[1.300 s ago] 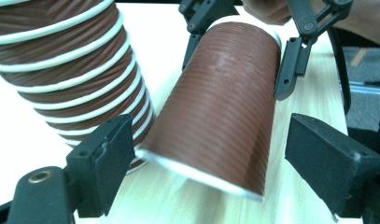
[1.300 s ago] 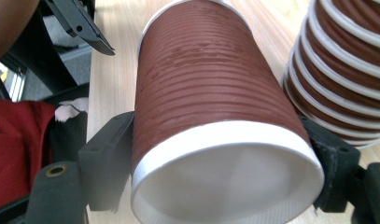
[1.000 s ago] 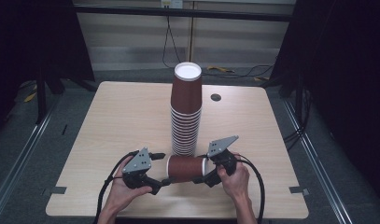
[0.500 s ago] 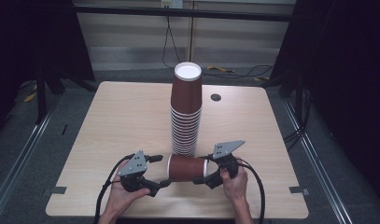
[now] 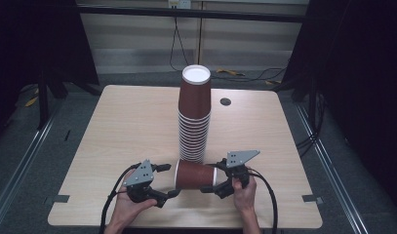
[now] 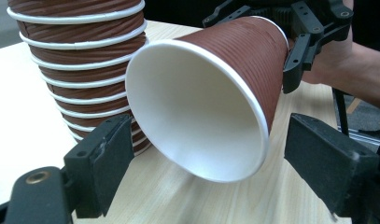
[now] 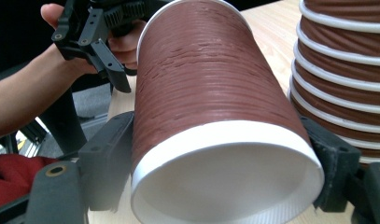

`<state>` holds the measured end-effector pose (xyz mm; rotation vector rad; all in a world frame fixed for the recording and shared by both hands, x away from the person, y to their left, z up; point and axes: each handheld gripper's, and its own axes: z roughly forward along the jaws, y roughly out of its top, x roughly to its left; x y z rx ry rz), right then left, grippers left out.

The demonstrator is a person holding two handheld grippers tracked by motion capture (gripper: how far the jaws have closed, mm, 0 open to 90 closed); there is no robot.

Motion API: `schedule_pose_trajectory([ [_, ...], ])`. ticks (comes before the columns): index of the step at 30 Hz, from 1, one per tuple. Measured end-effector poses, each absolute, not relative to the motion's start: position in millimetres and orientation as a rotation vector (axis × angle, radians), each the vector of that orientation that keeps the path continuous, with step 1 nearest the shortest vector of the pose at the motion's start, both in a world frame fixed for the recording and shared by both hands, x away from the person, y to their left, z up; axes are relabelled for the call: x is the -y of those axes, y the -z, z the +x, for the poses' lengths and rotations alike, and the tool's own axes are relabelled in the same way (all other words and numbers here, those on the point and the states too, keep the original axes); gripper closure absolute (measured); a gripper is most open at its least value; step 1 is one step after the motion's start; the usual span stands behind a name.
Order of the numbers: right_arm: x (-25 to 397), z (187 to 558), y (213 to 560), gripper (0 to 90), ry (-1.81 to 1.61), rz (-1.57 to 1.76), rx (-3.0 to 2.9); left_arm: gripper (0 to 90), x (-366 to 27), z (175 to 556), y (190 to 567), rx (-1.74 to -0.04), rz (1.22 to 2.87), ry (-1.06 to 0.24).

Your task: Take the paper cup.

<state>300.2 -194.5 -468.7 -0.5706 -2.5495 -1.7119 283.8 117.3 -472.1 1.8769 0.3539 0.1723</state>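
Brown ribbed paper cup [image 5: 195, 174] lies sideways just above the desk [image 5: 113, 131], close in front of the person. The right gripper [image 5: 216, 184] is clamped on its base end; the left gripper [image 5: 169, 181] stands apart around its wide mouth, seemingly not touching. Just behind rises the tall stack of brown paper cups [image 5: 194, 122]; a careless swing could topple it, and squeezing could crush the cup.

Light wooden table [image 5: 118, 126], small dark disc [image 5: 225, 102] near far edge, floor cables [image 5: 245, 74]

A lab rig: bare wooden table [image 5: 137, 122], black curtains [image 5: 362, 73], floor cables [image 5: 245, 74].
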Motion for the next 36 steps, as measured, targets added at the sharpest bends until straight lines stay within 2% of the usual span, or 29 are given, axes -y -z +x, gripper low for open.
schedule_pose_trajectory([
  [11, 194.9, 298.2, 472.5, 21.4, 1.813, -0.498, 2.475, 14.5, -110.9, 285.6, 475.8, -0.334, 1.860, -0.156],
  [16, 191.0, 298.4, 473.6, 21.6, 1.838, -0.448, 2.457, 2.9, -108.8, 285.5, 475.5, -0.340, 1.860, -0.180],
  [25, 189.8, 297.7, 473.1, 21.6, 1.832, -0.419, 2.452, 3.7, -107.7, 287.5, 474.1, -0.299, 1.814, -0.145],
  [28, 189.4, 297.9, 473.0, 21.5, 1.822, -0.408, 2.457, 0.1, -106.1, 289.8, 475.2, -0.300, 1.820, -0.135],
  [36, 186.5, 298.3, 474.3, 21.5, 1.799, -0.389, 2.458, 0.1, -99.6, 291.0, 477.1, -0.270, 1.835, -0.114],
])
